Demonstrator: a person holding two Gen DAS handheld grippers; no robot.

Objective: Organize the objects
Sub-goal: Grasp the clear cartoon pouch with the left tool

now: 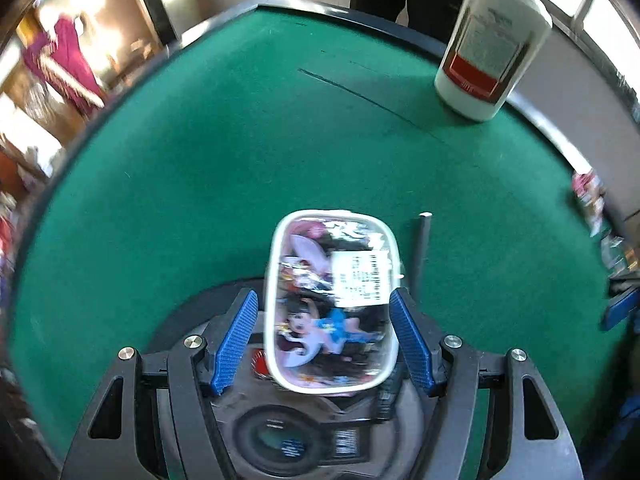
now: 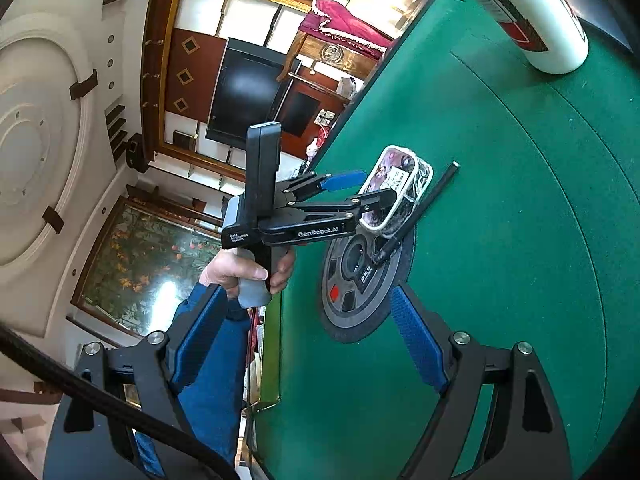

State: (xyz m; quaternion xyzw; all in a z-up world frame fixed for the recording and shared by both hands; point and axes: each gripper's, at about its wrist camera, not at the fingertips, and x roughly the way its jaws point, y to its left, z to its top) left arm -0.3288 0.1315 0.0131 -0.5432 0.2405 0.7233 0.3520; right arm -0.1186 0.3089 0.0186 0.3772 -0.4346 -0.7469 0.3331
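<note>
Packet (image 1: 332, 300) with cartoon print and a white-rimmed edge sits between the blue pads of the left tool (image 1: 324, 340); small gaps show on both sides, so the pads stand apart and do not press it. Picture is blurred there. Packet lies partly over a round grey disc (image 2: 348, 300) set into the green surface (image 1: 200, 160). Black rod (image 1: 420, 252) lies just beside the packet, on its far side from the person's hand (image 2: 244, 272) in the right wrist view. White bottle (image 1: 492, 48) with red cap and red label band stands well apart from the packet, near the surface's far rim. Right tool (image 2: 304, 344) hangs near the disc, pads wide apart, nothing between them. Blue sleeve (image 2: 208, 360) below the hand.
</note>
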